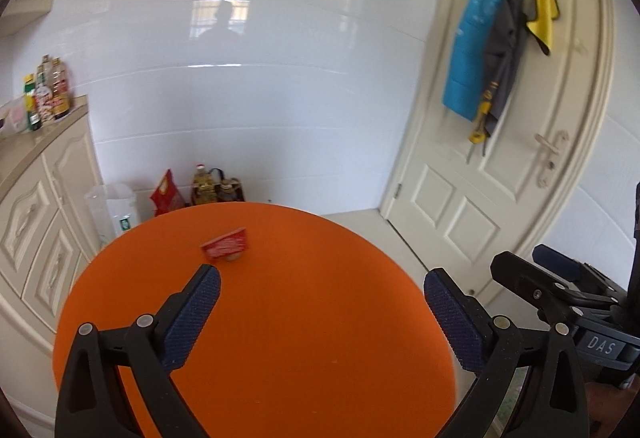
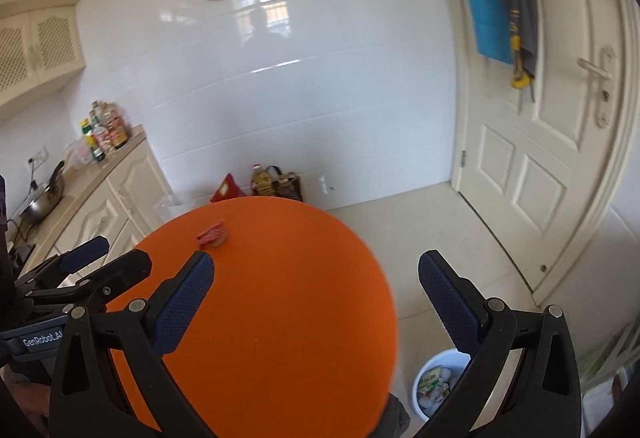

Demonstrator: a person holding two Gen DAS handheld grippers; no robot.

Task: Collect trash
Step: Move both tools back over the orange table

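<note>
A small red snack packet (image 1: 226, 245) lies crumpled on the far part of a round orange table (image 1: 320, 338), with something pale tucked under its front edge. My left gripper (image 1: 322, 278) hovers above the table's near half, open wide with nothing between its blue pads, and the packet is well ahead of its left finger. In the right wrist view the same packet (image 2: 214, 234) sits just beyond the left fingertip of my right gripper (image 2: 316, 264), which is also open and empty. A white trash bin (image 2: 428, 410) holding wrappers stands on the floor below the table's right edge.
Cream cabinets (image 1: 36, 230) run along the left, with bottles (image 1: 48, 94) and a pan (image 2: 44, 202) on the counter. A red bag (image 1: 166, 194) and an oil bottle (image 1: 204, 186) stand by the tiled wall. A white door (image 1: 500, 158) with hanging cloths is at right.
</note>
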